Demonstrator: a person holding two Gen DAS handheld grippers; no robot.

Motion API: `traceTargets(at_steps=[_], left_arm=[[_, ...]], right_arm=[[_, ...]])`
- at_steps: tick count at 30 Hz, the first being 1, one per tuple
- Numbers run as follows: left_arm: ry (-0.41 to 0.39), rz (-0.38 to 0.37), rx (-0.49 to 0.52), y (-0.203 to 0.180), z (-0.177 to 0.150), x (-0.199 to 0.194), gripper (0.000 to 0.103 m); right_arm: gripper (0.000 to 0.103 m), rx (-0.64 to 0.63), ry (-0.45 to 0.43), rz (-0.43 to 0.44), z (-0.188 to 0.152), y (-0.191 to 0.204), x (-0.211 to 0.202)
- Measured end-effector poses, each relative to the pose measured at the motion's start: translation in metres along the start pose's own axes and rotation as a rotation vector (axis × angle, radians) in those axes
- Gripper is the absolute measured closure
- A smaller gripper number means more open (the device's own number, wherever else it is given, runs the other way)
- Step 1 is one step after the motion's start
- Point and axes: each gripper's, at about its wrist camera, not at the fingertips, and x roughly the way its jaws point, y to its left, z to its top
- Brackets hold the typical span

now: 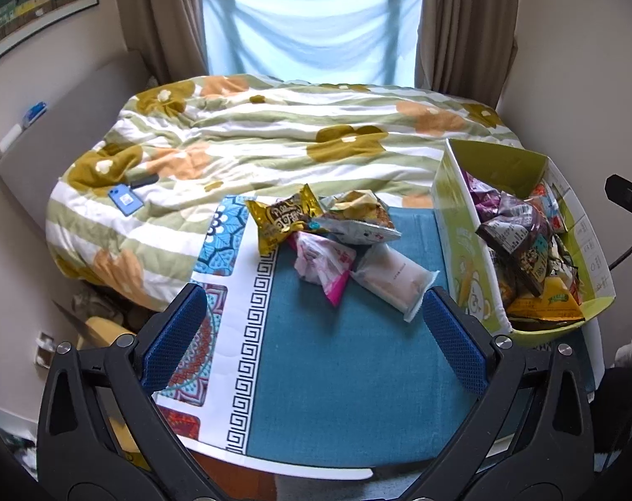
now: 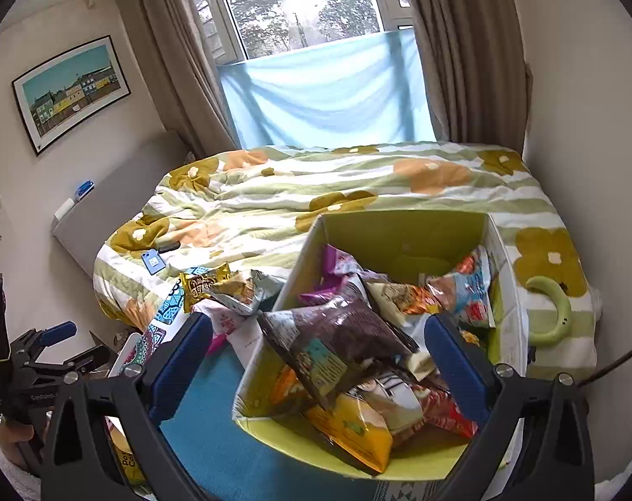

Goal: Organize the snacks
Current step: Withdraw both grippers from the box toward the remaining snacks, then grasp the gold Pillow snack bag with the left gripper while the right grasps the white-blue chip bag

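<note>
Packets outside box: four (one box).

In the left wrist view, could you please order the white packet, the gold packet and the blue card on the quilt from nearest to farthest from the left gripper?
From the left gripper, open over the teal cloth:
1. White packet, just ahead, near the right finger.
2. Gold packet, farther back on the pile's left.
3. Blue card, far left on the quilt.
</note>
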Motion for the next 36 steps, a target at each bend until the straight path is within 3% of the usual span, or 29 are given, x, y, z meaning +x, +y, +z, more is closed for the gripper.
traceTargets(at_steps=[9,16,23,26,31,36], left_arm=[[0.027,-0.037,0.13,0.047,0.043,0.044,0.001],[0.095,-0.121,0.25,0.079,0.081,0.104,0.001],[0.185,-0.246,0.348,0.095,0.108,0.179,0.001],[0.233,-0.303,0.367,0.092,0.114,0.213,0.001],[0.318,-0.405,0.395,0.084,0.113,0.265,0.001],[0.375,-0.456,0.419,0.077,0.103,0.297,0.001]], right_arm=[[0.001,-0.062,-0.015,0.009,0.029,0.071,0.038],[0.001,-0.01,0.088,-0.015,0.049,0.109,0.101],[0.001,0.057,0.167,-0.108,0.06,0.128,0.159],[0.001,0.091,0.174,-0.106,0.063,0.134,0.182],[0.001,0.137,0.231,-0.157,0.061,0.132,0.226],[0.001,0.2,0.319,-0.173,0.05,0.117,0.267]])
